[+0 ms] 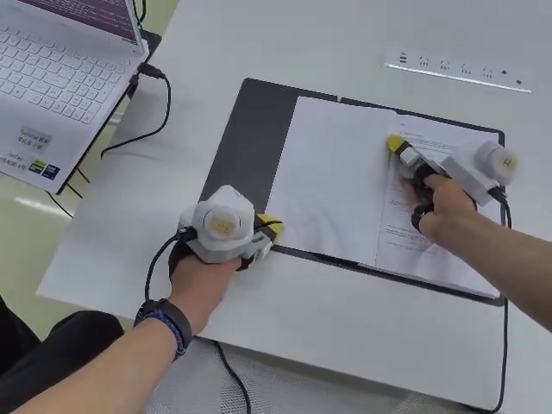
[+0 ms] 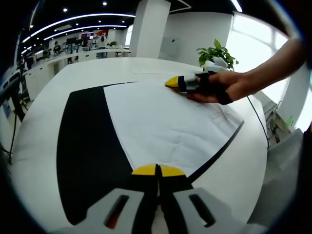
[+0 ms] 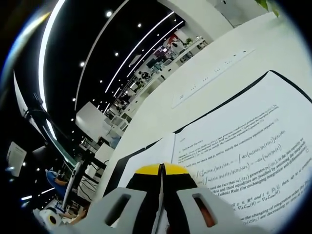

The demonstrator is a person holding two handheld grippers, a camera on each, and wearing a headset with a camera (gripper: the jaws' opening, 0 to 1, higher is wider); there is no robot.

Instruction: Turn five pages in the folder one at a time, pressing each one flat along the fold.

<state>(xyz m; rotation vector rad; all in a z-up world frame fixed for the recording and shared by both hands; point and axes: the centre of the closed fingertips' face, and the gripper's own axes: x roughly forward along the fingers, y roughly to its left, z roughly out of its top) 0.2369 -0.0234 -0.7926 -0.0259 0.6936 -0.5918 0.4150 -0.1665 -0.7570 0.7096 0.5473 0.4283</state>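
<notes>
Far out to the left gripper's left sat the open white laptop, with a thin black cable trailing from its side across the white table. The left gripper had its yellow-tipped jaws pressed together on nothing, parked at the near edge of the open black folder. The folder lay flat right ahead of it. Just beyond those tips spread the blank white turned page (a few soft creases in it). Further along, the right gripper was down at the fold, jaws pressed together too and holding nothing. The printed text page ran off to its right. Well past it lay a long white power strip.
</notes>
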